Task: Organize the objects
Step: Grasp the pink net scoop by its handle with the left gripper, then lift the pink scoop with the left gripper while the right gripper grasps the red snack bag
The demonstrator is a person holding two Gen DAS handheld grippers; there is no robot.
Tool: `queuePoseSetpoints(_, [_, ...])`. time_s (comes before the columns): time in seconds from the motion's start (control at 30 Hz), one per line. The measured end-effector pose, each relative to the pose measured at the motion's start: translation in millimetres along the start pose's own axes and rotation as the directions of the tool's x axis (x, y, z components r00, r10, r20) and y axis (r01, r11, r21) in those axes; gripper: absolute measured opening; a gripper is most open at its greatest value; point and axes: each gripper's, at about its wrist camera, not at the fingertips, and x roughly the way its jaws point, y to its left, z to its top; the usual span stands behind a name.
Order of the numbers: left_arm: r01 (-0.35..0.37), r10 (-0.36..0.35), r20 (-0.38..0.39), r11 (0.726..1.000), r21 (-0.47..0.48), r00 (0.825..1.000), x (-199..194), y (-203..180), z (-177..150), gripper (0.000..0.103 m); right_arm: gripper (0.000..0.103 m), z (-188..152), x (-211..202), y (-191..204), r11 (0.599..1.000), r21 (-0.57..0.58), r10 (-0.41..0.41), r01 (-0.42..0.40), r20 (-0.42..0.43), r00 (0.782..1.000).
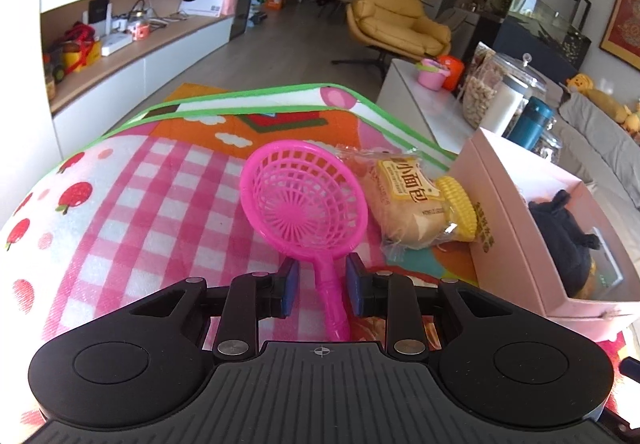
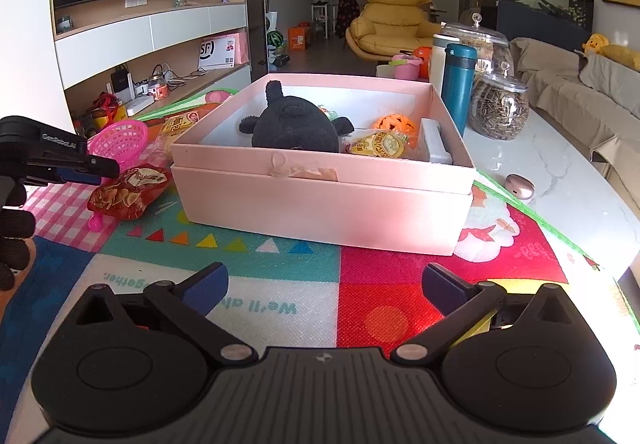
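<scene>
The pink strainer (image 1: 304,204) lies on the play mat (image 1: 160,204) with its round basket toward 12 o'clock and its handle running down toward 6 o'clock, straight between the jaws of the left gripper (image 1: 322,284). The jaws are spread: the handle passes through the gap with mat showing on either side, a blue pad (image 1: 291,286) just beside it on the left and the other a little farther off on the right, neither touching.

At 2 o'clock from the basket, just beside its rim, lies a wrapped bread packet (image 1: 404,204), and a yellow corn toy (image 1: 460,208) lies against the packet's far side. Beyond these, at 3 o'clock, stands the pink box (image 1: 508,220), open at the top.

In the right wrist view the box (image 2: 320,196) sits at 12 o'clock from the right gripper (image 2: 326,290), well apart from it. Its jaws are spread wide over the mat with nothing between them. Inside the box are a black plush toy (image 2: 296,124), a yellow snack packet (image 2: 380,144) and an orange ball (image 2: 394,124). A red snack bag (image 2: 128,194) lies at 9 o'clock of the box, near the left gripper (image 2: 80,168). On the worktop (image 2: 560,172) beyond stand a teal bottle (image 2: 458,88) and a glass jar (image 2: 498,108).
</scene>
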Motion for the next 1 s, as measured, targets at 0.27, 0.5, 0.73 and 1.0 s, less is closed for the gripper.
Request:
queuePoseSetpoints(0.27, [-0.038, 0.036, 0.026, 0.995, 0.093, 0.999, 14.8, -6.4, 2.9, 0.016, 0.103, 0.1, 6.3, 0.1, 1.000, 0.002, -0.008, 0.008, -0.038, 0.999])
queuePoseSetpoints(0.5, [0.060, -0.056, -0.033, 0.989, 0.135, 0.998, -23.0, 8.2, -18.9, 0.016, 0.103, 1.7, 16.8, 3.5, 0.998, -0.010, -0.058, 0.057, -0.098, 0.994])
queuePoseSetpoints(0.73, [0.097, -0.091, -0.042, 0.976, 0.196, 0.995, -89.0, 40.2, -62.1, 0.016, 0.103, 2.9, 13.5, 16.2, 0.997, -0.019, -0.079, 0.078, -0.115, 0.990])
queuePoseSetpoints(1.0, [0.088, -0.089, 0.000, 0.990, 0.113, 0.996, -126.5, 87.6, -79.7, 0.016, 0.103, 20.7, 5.1, 85.6, 0.991, -0.133, -0.024, 0.014, -0.075, 0.997])
